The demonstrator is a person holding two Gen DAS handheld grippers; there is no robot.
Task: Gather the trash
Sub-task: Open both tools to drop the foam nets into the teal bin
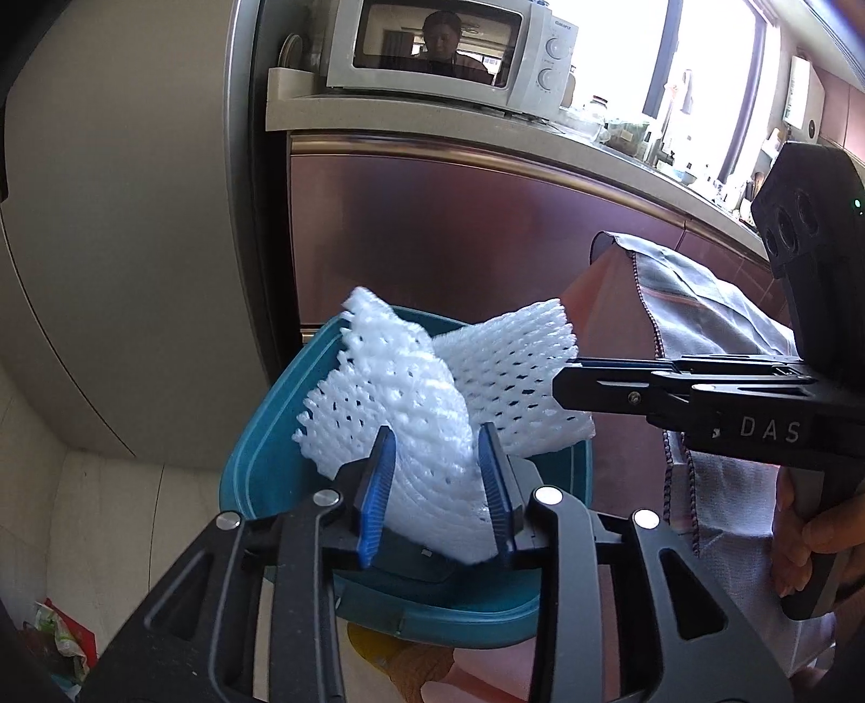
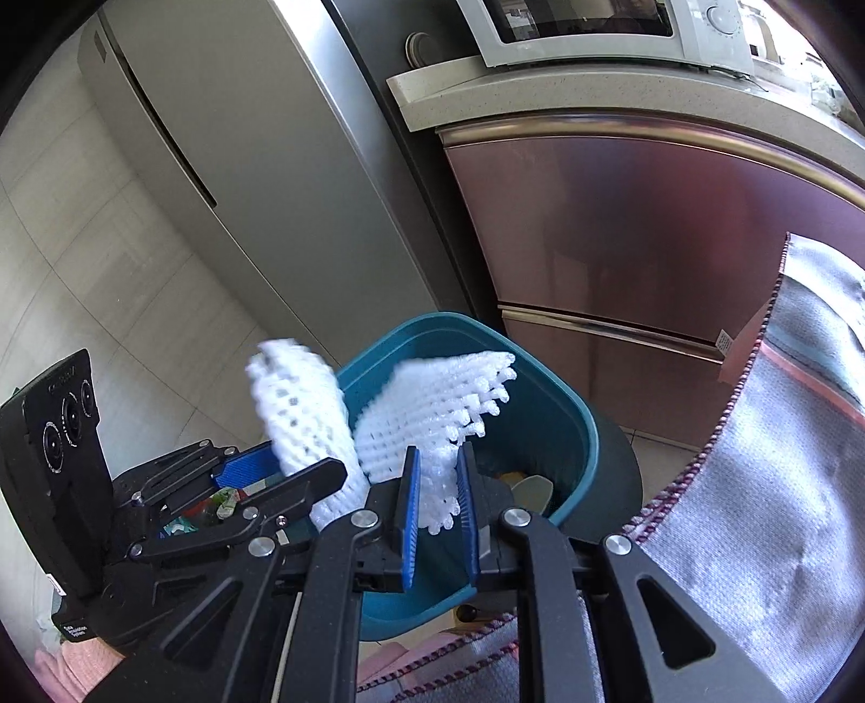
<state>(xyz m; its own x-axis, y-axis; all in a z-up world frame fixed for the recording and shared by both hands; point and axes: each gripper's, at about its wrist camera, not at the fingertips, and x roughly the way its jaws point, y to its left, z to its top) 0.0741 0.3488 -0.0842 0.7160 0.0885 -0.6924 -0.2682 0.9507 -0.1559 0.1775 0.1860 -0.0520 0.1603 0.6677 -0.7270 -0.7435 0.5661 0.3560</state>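
Each gripper holds a piece of white foam fruit netting over a teal trash bin (image 1: pixel 270 459). My left gripper (image 1: pixel 438 465) is shut on one net (image 1: pixel 389 400), which sticks up between its blue pads. My right gripper (image 2: pixel 438 486) is shut on the other net (image 2: pixel 432 411); it shows in the left wrist view (image 1: pixel 562 378) coming in from the right, with its net (image 1: pixel 513 367) beside mine. The left gripper shows in the right wrist view (image 2: pixel 281 465) with its net (image 2: pixel 303 405). The bin (image 2: pixel 573 411) holds some scraps at the bottom.
A grey cloth with a stitched edge (image 1: pixel 719 335) hangs at the right, also in the right wrist view (image 2: pixel 767 465). Reddish cabinet drawers (image 2: pixel 649 227) and a counter with a microwave (image 1: pixel 448 48) stand behind the bin. A grey fridge (image 2: pixel 227 162) is at left. Wrappers (image 1: pixel 54 643) lie on the floor.
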